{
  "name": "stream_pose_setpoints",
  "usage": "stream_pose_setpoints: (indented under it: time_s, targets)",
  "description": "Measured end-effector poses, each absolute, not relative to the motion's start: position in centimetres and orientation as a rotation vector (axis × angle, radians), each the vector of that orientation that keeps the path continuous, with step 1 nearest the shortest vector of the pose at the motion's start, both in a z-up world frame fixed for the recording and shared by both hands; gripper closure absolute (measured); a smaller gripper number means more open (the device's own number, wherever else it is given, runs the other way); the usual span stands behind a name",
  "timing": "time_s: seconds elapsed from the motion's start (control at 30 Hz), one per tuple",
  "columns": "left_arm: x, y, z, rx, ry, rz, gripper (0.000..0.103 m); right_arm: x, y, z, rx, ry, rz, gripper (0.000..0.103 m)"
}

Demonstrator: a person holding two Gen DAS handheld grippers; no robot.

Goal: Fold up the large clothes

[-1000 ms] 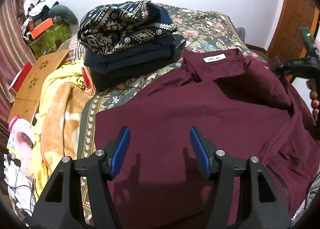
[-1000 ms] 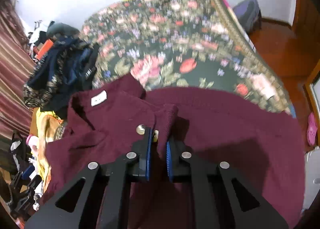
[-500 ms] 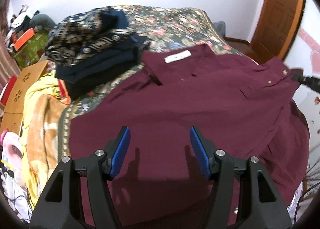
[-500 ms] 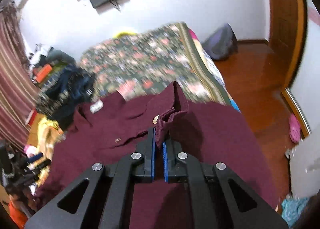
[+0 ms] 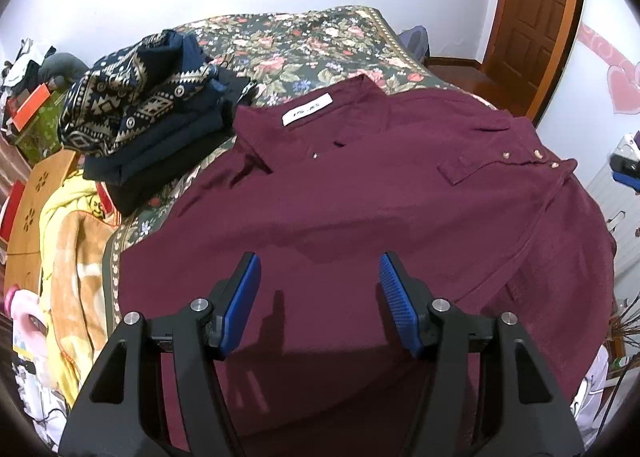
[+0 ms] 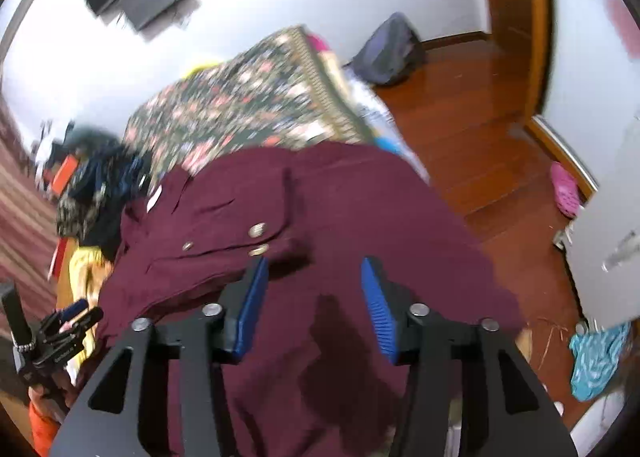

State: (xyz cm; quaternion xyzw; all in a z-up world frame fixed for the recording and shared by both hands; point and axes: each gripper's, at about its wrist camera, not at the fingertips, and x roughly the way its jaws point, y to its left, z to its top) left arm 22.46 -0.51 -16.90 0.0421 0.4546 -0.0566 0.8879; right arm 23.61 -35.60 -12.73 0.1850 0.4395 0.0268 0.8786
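A large maroon shirt [image 5: 360,193] lies spread on the floral bedspread [image 5: 304,45], white collar label up, with a buttoned cuff lying near its right edge. My left gripper [image 5: 318,281] is open and empty above the shirt's lower middle. My right gripper [image 6: 314,281] is open and empty just above the shirt [image 6: 340,217], close behind the buttoned cuff [image 6: 260,237]. The right gripper's tip shows at the right edge of the left wrist view.
A stack of folded dark patterned clothes [image 5: 148,105] sits at the shirt's upper left. A yellow and orange blanket [image 5: 72,241] hangs at the bed's left side. A wooden door [image 5: 536,17], wooden floor [image 6: 480,125] and a grey bag [image 6: 388,53] lie to the right.
My right gripper pulled the cuff and sleeve outward to the right, then opened and let it go; the sleeve now lies flat. The left wrist view rose and tilted.
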Motion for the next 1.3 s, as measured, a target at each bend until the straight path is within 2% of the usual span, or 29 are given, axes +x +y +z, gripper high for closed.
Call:
stream_pose_setpoints:
  time_s: [0.3,0.6,0.7,1.0,1.03,1.2,1.3]
  targets:
    - [23.4,-2.2,-16.0,0.095,0.918,-0.126,0.042,20.4,-42.9,-17.0,0.606,0.966,-0.108,0.055]
    - [23.9,-2.7,-16.0,0.079,0.921,-0.121,0.042,20.7,-44.2,-22.5,0.831,1.048,-0.068,0.055]
    - [23.8,-2.6,-16.0,0.075,0.92,-0.114,0.042,20.9,-44.8,-23.1,0.891,1.015,-0.07,0.052]
    - [23.7,-1.7,-16.1,0.056,0.92,-0.092,0.042,24.5,-46.1,-23.9,0.861,1.006,-0.141,0.055]
    - [23.6,-1.5,-16.1,0.056,0.917,-0.089,0.042,25.0,-46.0,-23.9,0.854,1.011,-0.146,0.057]
    - [23.2,-0.6,-15.8,0.063,0.899,-0.063,0.042,26.4,-44.5,-20.0,0.7,0.976,-0.14,0.09]
    - [23.0,0.0,-15.7,0.051,0.895,-0.055,0.042,26.5,-42.4,-15.2,0.55,0.886,-0.091,0.094]
